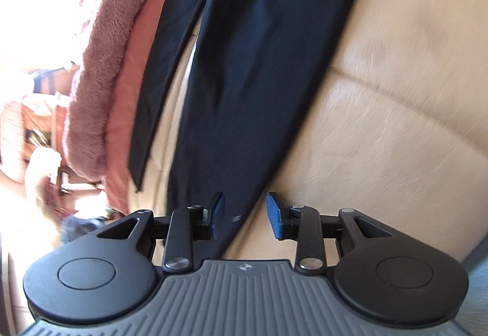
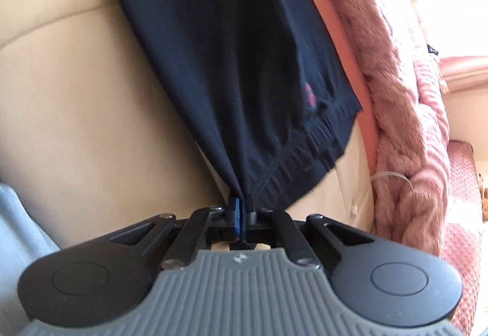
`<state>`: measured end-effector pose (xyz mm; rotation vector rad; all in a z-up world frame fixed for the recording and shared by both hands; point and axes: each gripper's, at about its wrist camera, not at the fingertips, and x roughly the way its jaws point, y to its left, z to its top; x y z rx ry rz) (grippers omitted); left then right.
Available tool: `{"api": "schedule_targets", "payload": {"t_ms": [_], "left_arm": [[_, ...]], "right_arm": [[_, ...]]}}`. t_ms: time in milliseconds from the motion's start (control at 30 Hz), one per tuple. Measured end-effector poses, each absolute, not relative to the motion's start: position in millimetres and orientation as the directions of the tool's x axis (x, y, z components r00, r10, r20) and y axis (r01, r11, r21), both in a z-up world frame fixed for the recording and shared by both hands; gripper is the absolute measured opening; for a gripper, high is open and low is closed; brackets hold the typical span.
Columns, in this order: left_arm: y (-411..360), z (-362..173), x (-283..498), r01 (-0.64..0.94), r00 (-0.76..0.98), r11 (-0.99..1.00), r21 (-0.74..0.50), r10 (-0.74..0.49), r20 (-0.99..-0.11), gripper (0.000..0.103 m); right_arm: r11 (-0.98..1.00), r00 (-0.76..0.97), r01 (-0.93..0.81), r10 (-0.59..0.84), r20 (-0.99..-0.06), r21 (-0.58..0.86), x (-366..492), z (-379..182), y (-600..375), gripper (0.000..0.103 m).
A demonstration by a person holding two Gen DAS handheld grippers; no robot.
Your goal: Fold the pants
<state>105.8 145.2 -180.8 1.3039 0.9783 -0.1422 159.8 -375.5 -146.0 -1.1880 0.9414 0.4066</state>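
Dark navy pants [image 1: 250, 61] lie stretched out on a beige leather sofa cushion [image 1: 381, 122]. In the left wrist view both legs run away from me, and the end of the nearer leg reaches between the blue pads of my left gripper [image 1: 245, 211]. Its jaws stand apart; the leg's edge lies against the left pad and the right pad is clear of the cloth. In the right wrist view my right gripper [image 2: 242, 211] is shut on the pants [image 2: 228, 61] at a corner of the gathered elastic waistband [image 2: 305, 150], and the cloth pulls into a tight pleat at the pads.
A fuzzy pink blanket [image 1: 100, 76] and a smoother pink cloth lie along the far side of the pants, also the blanket [image 2: 396, 92] in the right wrist view. Bare beige cushion [image 2: 76, 92] spreads on the near side. Grey-blue fabric [image 2: 18, 229] shows at the frame corner.
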Motion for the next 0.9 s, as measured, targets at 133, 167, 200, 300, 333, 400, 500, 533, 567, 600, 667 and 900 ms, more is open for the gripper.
{"api": "schedule_targets", "payload": {"t_ms": [133, 167, 200, 300, 333, 400, 500, 533, 567, 600, 667, 900], "left_arm": [[144.5, -189.8, 103.5, 0.595, 0.644, 0.232, 0.769, 0.434, -0.630, 0.039], [145.4, -190.5, 103.2, 0.594, 0.649, 0.223, 0.773, 0.434, -0.624, 0.039], [146.5, -190.6, 103.4, 0.593, 0.654, 0.217, 0.776, 0.432, -0.621, 0.039], [148.7, -193.2, 102.7, 0.583, 0.670, 0.194, 0.789, 0.435, -0.601, 0.039], [148.7, -195.0, 103.1, 0.579, 0.674, 0.181, 0.795, 0.443, -0.591, 0.038], [148.9, -196.7, 105.1, 0.566, 0.667, 0.186, 0.803, 0.469, -0.579, 0.035], [150.1, -189.9, 115.3, 0.554, 0.636, 0.264, 0.789, 0.478, -0.606, 0.020], [149.8, -187.6, 117.5, 0.555, 0.624, 0.293, 0.779, 0.473, -0.622, 0.014], [149.9, -184.7, 118.4, 0.552, 0.618, 0.318, 0.771, 0.464, -0.634, 0.011], [149.1, -182.4, 117.2, 0.546, 0.618, 0.340, 0.765, 0.452, -0.643, 0.006], [147.0, -174.6, 112.8, 0.528, 0.627, 0.386, 0.756, 0.423, -0.654, 0.002], [143.2, -139.5, 105.1, 0.401, 0.672, 0.542, 0.739, 0.374, -0.639, 0.001]], "right_arm": [[0.373, 0.564, -0.702, -0.228, -0.794, -0.606, 167.6, -144.1, -386.9, 0.000], [0.375, 0.561, -0.701, -0.236, -0.794, -0.607, 168.9, -144.0, -388.8, 0.000], [0.377, 0.559, -0.698, -0.244, -0.792, -0.609, 169.7, -143.8, -390.5, 0.000], [0.380, 0.553, -0.696, -0.257, -0.792, -0.609, 171.9, -142.9, -393.5, 0.000], [0.381, 0.551, -0.695, -0.261, -0.792, -0.609, 171.8, -142.5, -395.0, 0.000], [0.382, 0.546, -0.695, -0.271, -0.793, -0.609, 174.6, -142.1, -398.8, 0.000], [0.389, 0.538, -0.691, -0.286, -0.793, -0.609, 174.5, -141.0, -405.4, 0.000], [0.391, 0.535, -0.690, -0.292, -0.793, -0.610, 173.1, -140.5, -407.4, 0.000], [0.390, 0.532, -0.689, -0.299, -0.792, -0.611, 172.4, -139.9, -409.1, 0.000], [0.390, 0.530, -0.687, -0.307, -0.790, -0.613, 170.7, -138.8, -411.2, 0.000], [0.398, 0.527, -0.680, -0.318, -0.788, -0.615, 166.1, -135.0, -417.0, 0.000], [0.440, 0.543, -0.640, -0.320, -0.776, -0.630, 145.8, -117.3, -434.1, 0.000]]}}
